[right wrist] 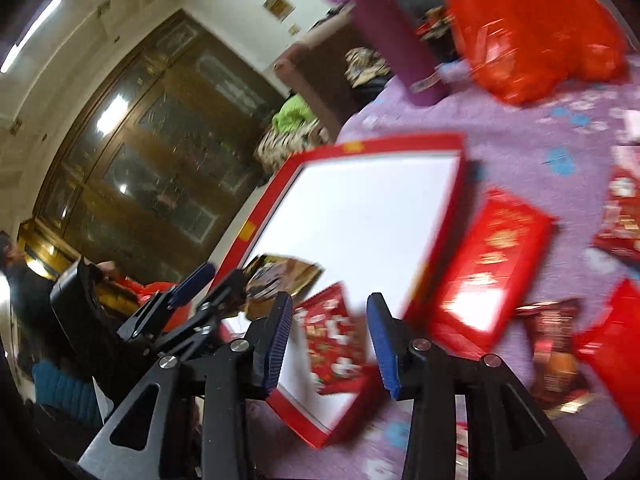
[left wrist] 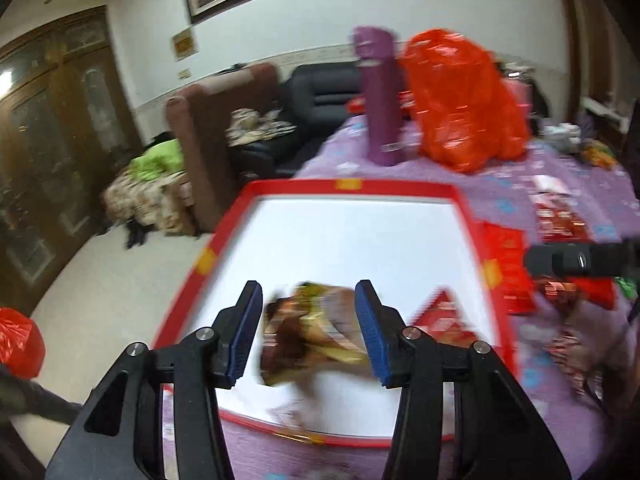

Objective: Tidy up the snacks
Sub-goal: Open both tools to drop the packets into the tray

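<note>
Snacks go into the red tray [left wrist: 460, 196], and two are already inside its near end: a brown-and-gold packet [left wrist: 312, 332] and, to its right, a red packet [right wrist: 336, 340].

Your left claw [left wrist: 308, 332] stands apart around the brown packet, pads clear of it as far as the blur lets you tell. Your right claw [right wrist: 330, 344] is also apart, poised over the red packet at the tray's near right corner, gripping nothing. Both look like releases, so lift straight off without dragging the packets, and check that each lies flat on the white floor of the tray.

Next likely picks lie just right of the tray: a flat red box [right wrist: 492, 268] against its wall and a dark packet [right wrist: 556, 344] beyond that. Come at them from above, since they lie close together.

The worktop [left wrist: 352, 456] wears a purple patterned cloth. Behind the tray stand a purple flask [left wrist: 380, 96] and an orange bag [left wrist: 464, 100]; farther back are sofas and a dark wooden cabinet.
</note>
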Motion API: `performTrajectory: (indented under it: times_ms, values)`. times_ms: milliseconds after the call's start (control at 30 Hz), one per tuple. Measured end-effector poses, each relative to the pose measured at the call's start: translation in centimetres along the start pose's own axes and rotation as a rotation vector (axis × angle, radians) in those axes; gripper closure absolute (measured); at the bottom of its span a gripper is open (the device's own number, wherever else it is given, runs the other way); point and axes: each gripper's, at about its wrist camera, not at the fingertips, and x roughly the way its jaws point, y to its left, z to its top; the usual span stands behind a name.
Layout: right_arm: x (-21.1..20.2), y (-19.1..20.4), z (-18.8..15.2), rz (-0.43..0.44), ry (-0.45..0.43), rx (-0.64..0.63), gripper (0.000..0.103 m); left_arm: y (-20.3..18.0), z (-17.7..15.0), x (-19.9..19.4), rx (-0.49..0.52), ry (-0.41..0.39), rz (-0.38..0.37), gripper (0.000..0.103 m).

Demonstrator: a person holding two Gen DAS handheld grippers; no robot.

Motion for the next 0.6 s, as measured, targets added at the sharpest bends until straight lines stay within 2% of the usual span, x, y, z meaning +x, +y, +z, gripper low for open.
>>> performTrajectory:
  times_ms: [67,233,333,500,600]
  values:
    - [-3.1,-1.7,-0.3,-0.037,-0.056,0.014,0.056,-1.8,-0.2,-0.7,0.047,-0.010,-0.071,0.048]
    - [-10.8,-7.5,-2.0,-0.170,-0.183,0.122,0.048,-7.5,-1.3,-2.1,0.172,-0.004,-0.272,0.048]
    - [-15.0,-10.6,-3.8,-0.248,-0.243,0.192,0.043,-10.6,-1.8,-2.7,0.221,0.020,-0.350,0.045]
    - [-19.7,-14.1,-6.5,-0.320,-0.276,0.269,0.042,-13.7,-1.5,-2.6,0.191,0.108,-0.417,0.043]
    - [-20.6,-15.2,-7.2,-0.401,-0.289,0.286,0.040,-15.1,-1.9,-2.6,0.199,0.131,-0.400,0.041]
